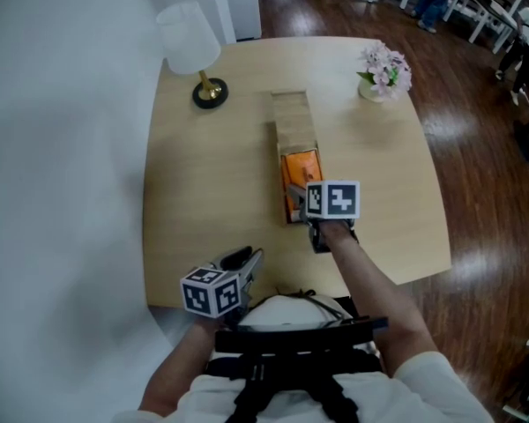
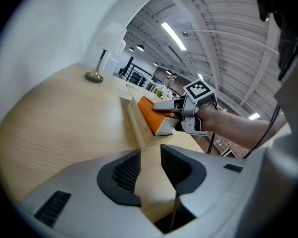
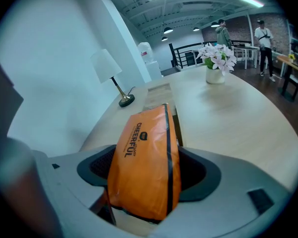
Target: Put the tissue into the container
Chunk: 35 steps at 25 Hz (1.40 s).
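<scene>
The right gripper [image 3: 148, 180] clamps the tissue pack [image 3: 144, 148] between 2 wide-set jaws, lengthwise, likely to slot it into the narrow container [image 1: 293, 117] ahead; the left gripper [image 2: 150, 170] stands slightly apart, empty.

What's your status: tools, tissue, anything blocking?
Right tool shut on orange tissue pack, at near end of container. Left tool open, empty. Lamp and flower pot stand clear of container.

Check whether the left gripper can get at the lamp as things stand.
Probably yes: the left gripper is empty, and only bare table lies between it and the lamp; the container sits aside.
</scene>
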Available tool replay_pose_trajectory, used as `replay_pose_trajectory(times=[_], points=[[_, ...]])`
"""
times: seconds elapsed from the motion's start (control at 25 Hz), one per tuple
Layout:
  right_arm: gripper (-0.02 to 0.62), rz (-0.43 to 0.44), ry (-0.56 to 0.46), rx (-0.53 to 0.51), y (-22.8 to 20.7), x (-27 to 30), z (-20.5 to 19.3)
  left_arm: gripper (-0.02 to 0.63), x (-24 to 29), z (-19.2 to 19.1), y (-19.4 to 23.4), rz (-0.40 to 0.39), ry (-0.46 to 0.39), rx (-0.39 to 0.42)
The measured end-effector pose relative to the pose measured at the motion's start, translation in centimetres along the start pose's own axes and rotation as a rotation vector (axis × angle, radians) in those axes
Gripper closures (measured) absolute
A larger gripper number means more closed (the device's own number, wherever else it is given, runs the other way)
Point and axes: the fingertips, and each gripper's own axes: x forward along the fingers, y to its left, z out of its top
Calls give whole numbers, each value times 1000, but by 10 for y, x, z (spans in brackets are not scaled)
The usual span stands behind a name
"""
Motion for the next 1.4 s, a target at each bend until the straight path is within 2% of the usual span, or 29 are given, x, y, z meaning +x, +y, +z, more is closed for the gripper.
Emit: replay_pose_trajectory(times=[0.24,0.6,1.16,1.4], points=[[215,-9,13,35,-6,11,-7,476,-6,-4,4,13,0,-1],[213,-52,4,-26,-3,17,-5,476,-12,-4,4,24,-3,-4],[202,20,-21,20,-1,10,-4,476,-6,-3,-1,22,6,2],[202,63,-45,6,-1,-7,0,476,1,2,-5,18,-5,-1]])
